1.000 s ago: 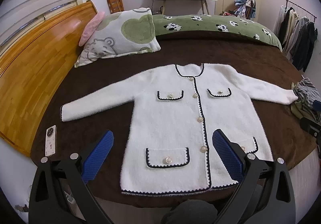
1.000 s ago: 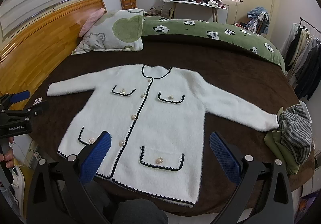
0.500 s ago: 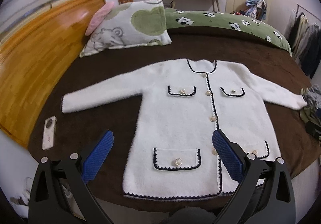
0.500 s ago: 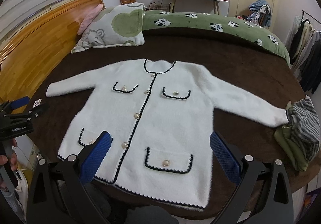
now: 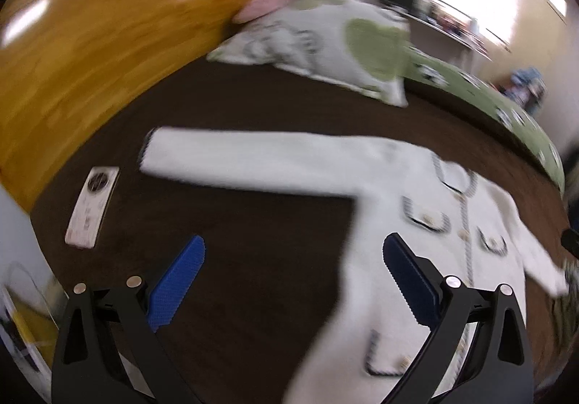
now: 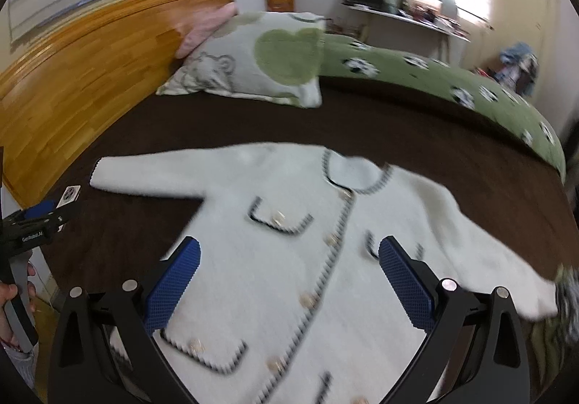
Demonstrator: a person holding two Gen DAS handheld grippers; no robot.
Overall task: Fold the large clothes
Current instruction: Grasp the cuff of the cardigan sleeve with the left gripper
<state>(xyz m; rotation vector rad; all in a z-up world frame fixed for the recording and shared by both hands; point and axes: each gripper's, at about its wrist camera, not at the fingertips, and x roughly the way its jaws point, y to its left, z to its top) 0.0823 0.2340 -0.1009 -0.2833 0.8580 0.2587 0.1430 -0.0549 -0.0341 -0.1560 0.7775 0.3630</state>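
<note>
The white cardigan (image 6: 289,259) lay flat, front up and sleeves spread, on the brown bedspread (image 6: 253,122), where it had been half a second earlier. Both views had moved closer and turned leftward, now blurred. The left gripper (image 5: 293,281) had swung toward the left sleeve (image 5: 253,161), fingers wide apart over bare bedspread. The right gripper (image 6: 289,277), also spread and empty, hung above the cardigan's front. A remote (image 5: 92,205) lay near the sleeve's cuff.

Pillow (image 6: 253,60), remote (image 5: 92,207), wooden headboard (image 6: 79,75)
</note>
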